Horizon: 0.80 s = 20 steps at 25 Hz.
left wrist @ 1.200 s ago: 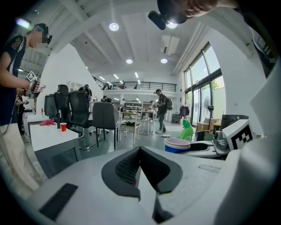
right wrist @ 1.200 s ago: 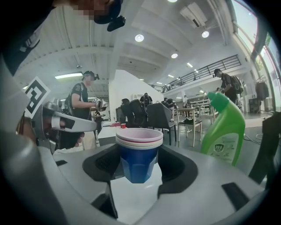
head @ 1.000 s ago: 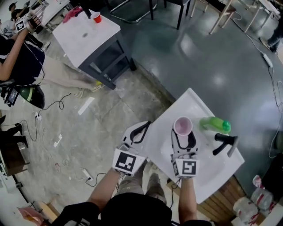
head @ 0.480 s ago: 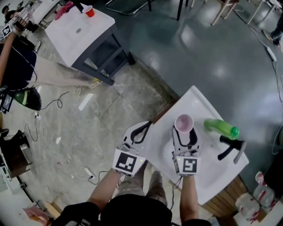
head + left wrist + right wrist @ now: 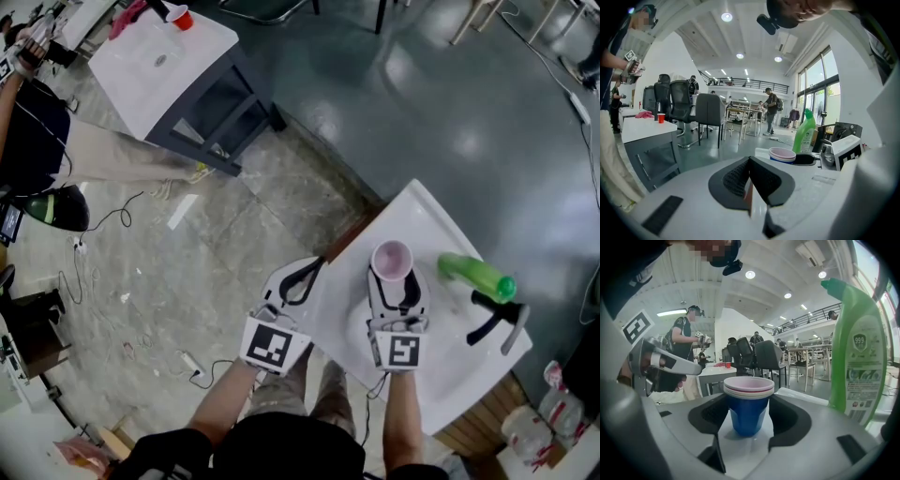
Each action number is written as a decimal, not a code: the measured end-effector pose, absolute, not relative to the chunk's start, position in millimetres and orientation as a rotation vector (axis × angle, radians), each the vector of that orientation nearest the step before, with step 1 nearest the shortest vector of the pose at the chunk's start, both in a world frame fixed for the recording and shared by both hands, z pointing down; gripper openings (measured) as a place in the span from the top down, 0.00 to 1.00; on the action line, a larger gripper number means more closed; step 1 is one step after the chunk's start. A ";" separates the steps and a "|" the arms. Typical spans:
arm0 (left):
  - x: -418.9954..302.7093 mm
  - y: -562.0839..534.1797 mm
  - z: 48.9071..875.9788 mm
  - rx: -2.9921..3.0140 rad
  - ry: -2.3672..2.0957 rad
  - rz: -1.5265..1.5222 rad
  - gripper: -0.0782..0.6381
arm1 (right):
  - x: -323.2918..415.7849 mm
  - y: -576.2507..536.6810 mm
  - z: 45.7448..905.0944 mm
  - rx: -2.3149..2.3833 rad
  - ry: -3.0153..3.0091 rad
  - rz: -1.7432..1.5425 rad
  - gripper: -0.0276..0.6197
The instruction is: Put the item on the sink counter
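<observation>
1. Blue-bodied cup [image 5: 746, 405] with pale pink rims nested at its mouth stands upright, mouth up, long axis vertical. Its base looks set down on the white sink counter [image 5: 455, 361].
2. Right gripper [image 5: 395, 281]: jaws close in on either side of the cup, pinching it just under the rim. The tapering body leaves daylight lower down. The cup sits dead ahead of the jaws, at 12 o'clock from the marker cube.
3. Left gripper [image 5: 302, 279]: pads pressed together, nothing between them. It hangs at the counter's edge, at 9 o'clock from the cup, clearly the farther hand and idle.
4. Green bottle [image 5: 472, 274] stands near the cup at its 3 o'clock, and a black faucet [image 5: 495, 317] is at roughly 4 o'clock.
5. Judgement: placement seems nearly complete. What remains is for the right jaws to spread and draw straight back toward 6 o'clock along their own line.
6. Risk, as I read it: a light, tall cup could tip if a pad drags its rim, or if the withdrawal swings toward the bottle.
</observation>
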State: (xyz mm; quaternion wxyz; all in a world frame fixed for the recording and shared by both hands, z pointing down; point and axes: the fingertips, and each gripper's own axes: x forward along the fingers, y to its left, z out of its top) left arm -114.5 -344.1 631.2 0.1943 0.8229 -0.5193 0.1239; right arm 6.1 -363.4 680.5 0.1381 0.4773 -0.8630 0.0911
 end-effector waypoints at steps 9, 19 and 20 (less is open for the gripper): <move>-111.3 -345.1 634.3 2.311 -1.445 0.353 0.89 | 4.4 -363.9 686.3 1.348 -2.484 0.220 0.53; -109.4 -341.7 632.9 2.310 -1.453 0.354 0.89 | 7.0 -359.2 688.3 1.337 -2.466 0.225 0.51; -107.6 -338.8 630.0 2.314 -1.454 0.353 0.89 | 9.0 -356.1 685.8 1.342 -2.465 0.229 0.50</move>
